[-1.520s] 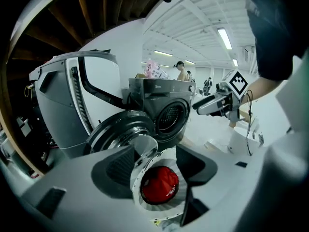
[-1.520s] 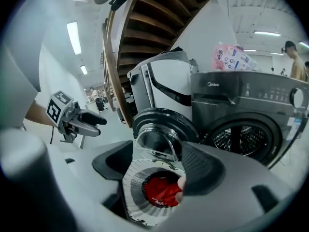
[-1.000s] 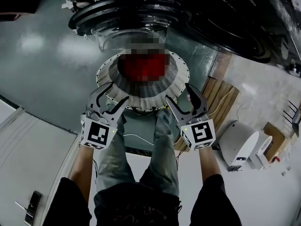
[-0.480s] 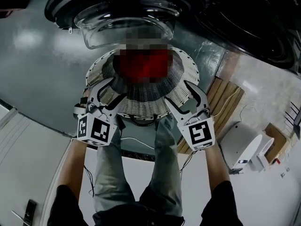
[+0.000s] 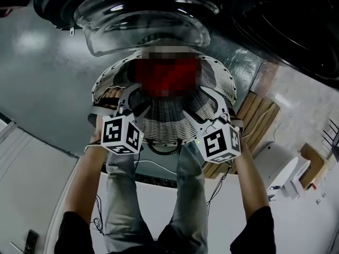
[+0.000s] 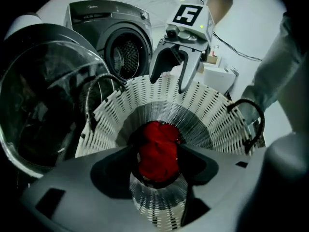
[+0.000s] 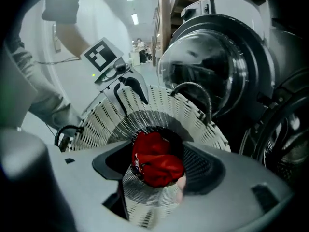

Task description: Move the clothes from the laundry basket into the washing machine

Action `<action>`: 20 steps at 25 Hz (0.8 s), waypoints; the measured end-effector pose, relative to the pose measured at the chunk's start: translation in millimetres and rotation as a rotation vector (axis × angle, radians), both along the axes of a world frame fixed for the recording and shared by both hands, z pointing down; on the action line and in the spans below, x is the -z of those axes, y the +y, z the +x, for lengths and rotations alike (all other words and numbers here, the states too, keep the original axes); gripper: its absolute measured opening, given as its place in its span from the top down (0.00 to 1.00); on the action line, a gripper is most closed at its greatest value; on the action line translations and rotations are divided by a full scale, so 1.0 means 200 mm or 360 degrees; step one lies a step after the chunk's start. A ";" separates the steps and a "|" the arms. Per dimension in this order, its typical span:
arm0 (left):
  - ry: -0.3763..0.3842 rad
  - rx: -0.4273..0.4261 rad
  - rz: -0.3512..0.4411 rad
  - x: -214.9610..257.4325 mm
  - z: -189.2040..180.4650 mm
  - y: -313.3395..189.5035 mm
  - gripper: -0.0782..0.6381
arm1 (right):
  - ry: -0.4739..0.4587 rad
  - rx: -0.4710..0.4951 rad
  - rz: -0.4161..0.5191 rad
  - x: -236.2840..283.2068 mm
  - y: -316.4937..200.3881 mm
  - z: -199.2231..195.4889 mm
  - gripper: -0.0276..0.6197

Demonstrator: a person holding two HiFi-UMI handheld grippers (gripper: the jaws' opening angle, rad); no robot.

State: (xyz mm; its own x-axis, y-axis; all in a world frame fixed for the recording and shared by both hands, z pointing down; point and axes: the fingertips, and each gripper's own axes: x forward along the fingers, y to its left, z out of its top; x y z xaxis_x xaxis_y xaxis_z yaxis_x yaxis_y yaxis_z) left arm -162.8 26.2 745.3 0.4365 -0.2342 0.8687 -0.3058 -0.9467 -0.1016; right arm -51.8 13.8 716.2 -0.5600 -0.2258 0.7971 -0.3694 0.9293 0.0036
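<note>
The left gripper (image 5: pixel 128 100) reaches down over the near left rim of the white slatted laundry basket (image 5: pixel 161 121), with its jaws apart and clamped on nothing. In the left gripper view the red garment (image 6: pixel 157 151) shows through the gap between the 2 jaws, lower down in the basket and clear of the pads. The right gripper (image 5: pixel 212 103) reaches in over the near right rim the same way, jaws apart and closed on nothing, with the red garment (image 7: pixel 157 161) framed between them but untouched.

The garment lies bunched at the bottom of the basket, in the middle; it is the only piece of clothing I can make out there. The basket stands on the grey floor (image 5: pixel 47 78), between the person's legs (image 5: pixel 190 194) and the washing machine door (image 5: pixel 143 23), which hangs open with its glass bowl just beyond the basket's far rim. The washing machine (image 7: pixel 282 124) shows its dark opening beside the door. A black handle (image 6: pixel 251 120) loops from the basket's rim.
</note>
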 end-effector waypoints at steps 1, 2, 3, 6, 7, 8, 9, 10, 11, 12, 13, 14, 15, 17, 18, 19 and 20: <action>-0.0032 -0.0036 -0.0014 -0.05 -0.01 0.00 0.49 | 0.0040 0.0064 0.0011 -0.04 0.01 -0.01 0.46; -0.0062 -0.0067 -0.0026 -0.09 -0.01 0.01 0.49 | 0.0082 0.0129 0.0019 -0.09 0.02 -0.02 0.46; -0.0083 -0.0086 -0.0034 -0.13 -0.02 0.01 0.49 | 0.0131 0.0195 0.0026 -0.14 0.03 -0.03 0.46; -0.0103 -0.0057 -0.0051 -0.24 0.00 -0.02 0.49 | 0.0316 0.0378 0.0057 -0.28 0.05 -0.03 0.45; -0.0110 -0.0050 -0.0067 -0.28 0.00 -0.02 0.49 | 0.0372 0.0429 0.0067 -0.33 0.06 -0.02 0.45; -0.0123 -0.0058 -0.0083 -0.32 0.01 -0.02 0.48 | 0.0415 0.0468 0.0066 -0.37 0.06 -0.02 0.45; -0.0137 -0.0076 -0.0096 -0.36 0.02 -0.01 0.48 | 0.0447 0.0498 0.0058 -0.42 0.07 -0.01 0.45; -0.0150 -0.0098 -0.0109 -0.41 0.02 -0.01 0.48 | 0.0472 0.0521 0.0048 -0.46 0.08 -0.01 0.44; -0.0160 -0.0119 -0.0125 -0.45 0.03 0.00 0.47 | 0.0493 0.0541 0.0042 -0.51 0.08 0.00 0.44; -0.0169 -0.0136 -0.0143 -0.50 0.03 0.01 0.47 | 0.0513 0.0556 0.0042 -0.55 0.08 0.00 0.44; -0.0175 -0.0147 -0.0157 -0.54 0.03 0.01 0.47 | 0.0530 0.0566 0.0045 -0.60 0.07 0.01 0.44; -0.0181 -0.0154 -0.0169 -0.57 0.04 0.01 0.47 | 0.0544 0.0567 0.0051 -0.64 0.06 0.01 0.43; -0.0190 -0.0161 -0.0181 -0.61 0.04 0.01 0.46 | 0.0555 0.0562 0.0060 -0.67 0.05 0.01 0.43; -0.0211 -0.0171 -0.0213 -0.69 0.05 0.02 0.45 | 0.0572 0.0555 0.0071 -0.74 0.02 0.00 0.42; -0.0217 -0.0167 -0.0230 -0.73 0.05 0.02 0.44 | 0.0578 0.0558 0.0074 -0.78 0.01 -0.01 0.42; -0.0218 -0.0158 -0.0245 -0.76 0.05 0.01 0.43 | 0.0584 0.0564 0.0074 -0.81 0.01 -0.02 0.41; -0.0218 -0.0152 -0.0256 -0.80 0.06 0.00 0.42 | 0.0590 0.0575 0.0070 -0.84 0.01 -0.04 0.41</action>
